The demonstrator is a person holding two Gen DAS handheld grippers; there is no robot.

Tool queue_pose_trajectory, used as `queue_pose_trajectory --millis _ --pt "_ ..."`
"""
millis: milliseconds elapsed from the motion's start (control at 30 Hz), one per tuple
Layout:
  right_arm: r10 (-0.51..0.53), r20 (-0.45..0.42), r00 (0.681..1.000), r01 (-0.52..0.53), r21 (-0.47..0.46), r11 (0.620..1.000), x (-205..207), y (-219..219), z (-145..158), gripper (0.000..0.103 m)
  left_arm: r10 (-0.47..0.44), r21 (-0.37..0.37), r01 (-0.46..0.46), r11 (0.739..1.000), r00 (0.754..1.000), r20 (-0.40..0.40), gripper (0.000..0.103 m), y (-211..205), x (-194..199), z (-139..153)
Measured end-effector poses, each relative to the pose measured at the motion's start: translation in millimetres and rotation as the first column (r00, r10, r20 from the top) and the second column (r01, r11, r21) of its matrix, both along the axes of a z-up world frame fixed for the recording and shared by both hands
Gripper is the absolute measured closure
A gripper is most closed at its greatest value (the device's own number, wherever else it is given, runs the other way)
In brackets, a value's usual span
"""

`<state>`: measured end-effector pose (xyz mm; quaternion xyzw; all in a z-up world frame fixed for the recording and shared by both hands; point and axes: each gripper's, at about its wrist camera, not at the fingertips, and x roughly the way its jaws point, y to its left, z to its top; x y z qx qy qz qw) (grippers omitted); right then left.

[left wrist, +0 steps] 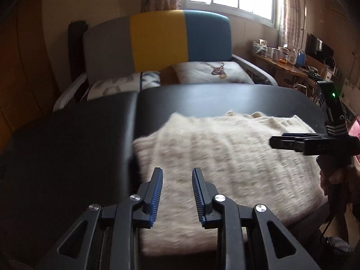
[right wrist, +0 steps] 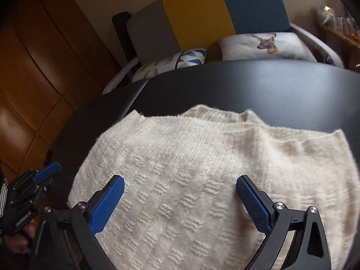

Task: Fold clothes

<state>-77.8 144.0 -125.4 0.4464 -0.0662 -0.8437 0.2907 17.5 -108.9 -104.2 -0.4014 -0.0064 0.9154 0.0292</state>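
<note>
A cream knitted sweater [left wrist: 225,153] [right wrist: 191,157] lies folded and flat on a black table [left wrist: 213,96] [right wrist: 247,85]. My left gripper [left wrist: 177,173] hovers over the sweater's near left part, its blue-padded jaws partly apart with nothing between them. In the right wrist view it shows at the lower left [right wrist: 48,171], off the sweater's left edge. My right gripper [right wrist: 180,180] is wide open above the sweater's near middle, its pads clear of the fabric. From the left wrist view it appears side-on at the right [left wrist: 273,142], held by a hand [left wrist: 337,175].
Behind the table stands a sofa [left wrist: 157,40] with a grey, yellow and blue back and two cushions [left wrist: 213,72]. A wooden wardrobe [right wrist: 33,67] fills the left. A cluttered desk [left wrist: 288,65] runs along the right wall under a window. A lower black leaf [left wrist: 67,135] adjoins the table's left side.
</note>
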Motion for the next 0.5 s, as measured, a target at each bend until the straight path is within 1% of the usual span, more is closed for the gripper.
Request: queue_pose_trajectory --millis 67,133,233,300,367,400,500 --pt "0.012 0.010 1.000 -0.012 0.007 1.000 0.9 -0.4 -8.6 0.000 0.010 0.076 -0.014 0.997 0.999 0.042 0.072 -30.4 3.2 -11.9" --pt "0.031 0.003 1.000 -0.031 0.010 0.999 2.1 1.8 -12.3 0.000 0.013 0.155 -0.027 0.987 0.996 0.089 0.070 -58.9 8.3 -25.0" --pt "0.058 -0.019 0.998 -0.057 0.020 0.998 4.7 2.0 -15.9 0.000 -0.008 0.272 -0.024 0.962 0.993 0.115 0.069 -90.2 16.5 -38.7" --pt "0.070 -0.042 0.997 -0.069 0.030 0.997 8.0 1.4 -17.8 0.000 -0.049 0.357 0.003 0.934 0.992 0.120 0.067 -100.6 17.5 -44.7" --pt "0.072 -0.059 0.996 -0.070 0.035 0.997 10.9 2.2 -17.6 0.000 -0.098 0.425 0.041 0.904 0.989 0.114 0.064 -103.4 14.8 -48.5" --pt "0.071 -0.061 0.996 -0.069 0.035 0.997 11.4 2.6 -17.3 0.000 -0.128 0.462 0.062 0.885 0.985 0.113 0.063 -103.3 11.0 -50.2" --pt "0.074 -0.067 0.995 -0.072 0.029 0.997 11.7 5.2 -15.8 0.000 -0.203 0.575 0.107 0.811 0.973 0.106 0.062 -99.3 -1.8 -53.9"
